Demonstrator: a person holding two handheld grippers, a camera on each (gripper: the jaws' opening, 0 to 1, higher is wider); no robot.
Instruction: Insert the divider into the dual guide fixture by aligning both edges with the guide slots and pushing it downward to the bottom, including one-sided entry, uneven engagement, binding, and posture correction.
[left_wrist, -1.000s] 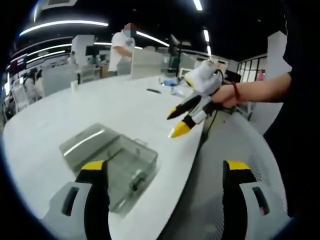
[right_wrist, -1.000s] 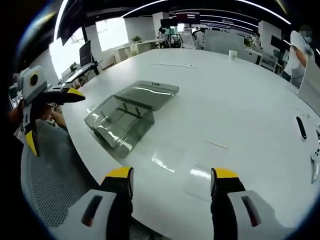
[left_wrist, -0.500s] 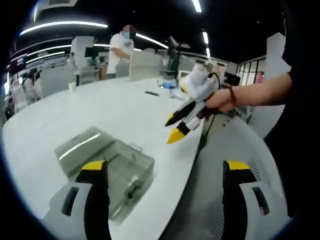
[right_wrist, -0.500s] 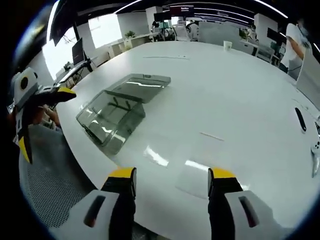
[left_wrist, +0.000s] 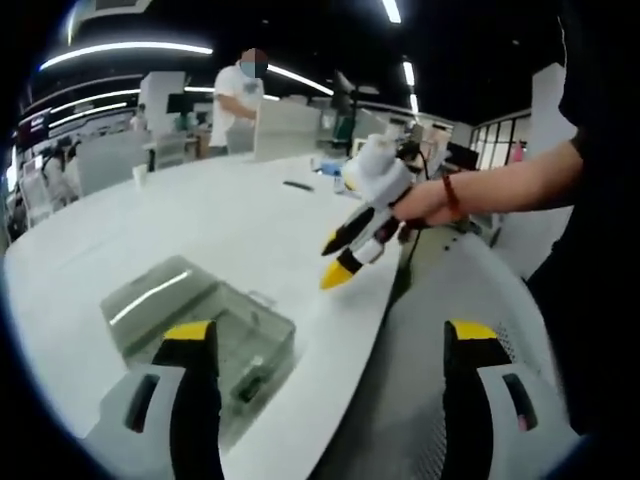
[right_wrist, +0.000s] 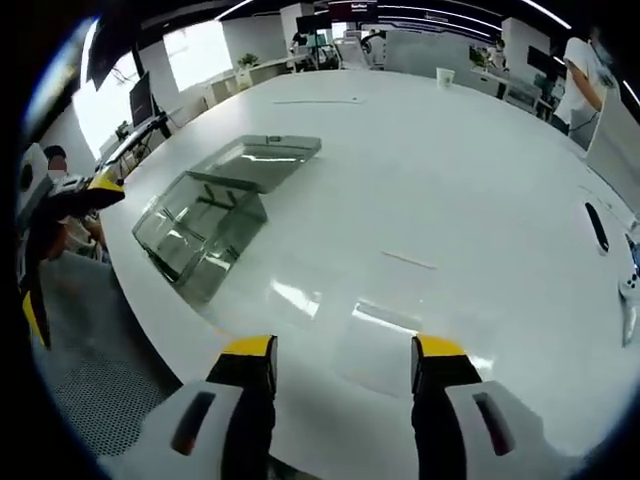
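A large white table (right_wrist: 480, 170) holds a clear plastic box (right_wrist: 195, 225), the guide fixture, lying near the table's edge with its lid (right_wrist: 260, 152) open flat beside it. In the left gripper view the same box (left_wrist: 215, 330) sits just beyond the left gripper (left_wrist: 325, 345), whose yellow-tipped jaws stand wide apart and hold nothing. In that view the right gripper (left_wrist: 340, 255) comes in from the right, held in a person's hand (left_wrist: 425, 205) above the table edge, its jaws slightly parted and empty.

In the right gripper view the right gripper (right_wrist: 340, 350) hovers over the table, jaws spread and empty. Just ahead of them a flat clear sheet (right_wrist: 390, 340), the divider, lies on the tabletop, well apart from the box. The left gripper (right_wrist: 55, 240) shows at the left edge, off the table.

A black pen-like object (right_wrist: 596, 227) lies far right. A person in a white shirt (left_wrist: 235, 100) stands beyond the table.
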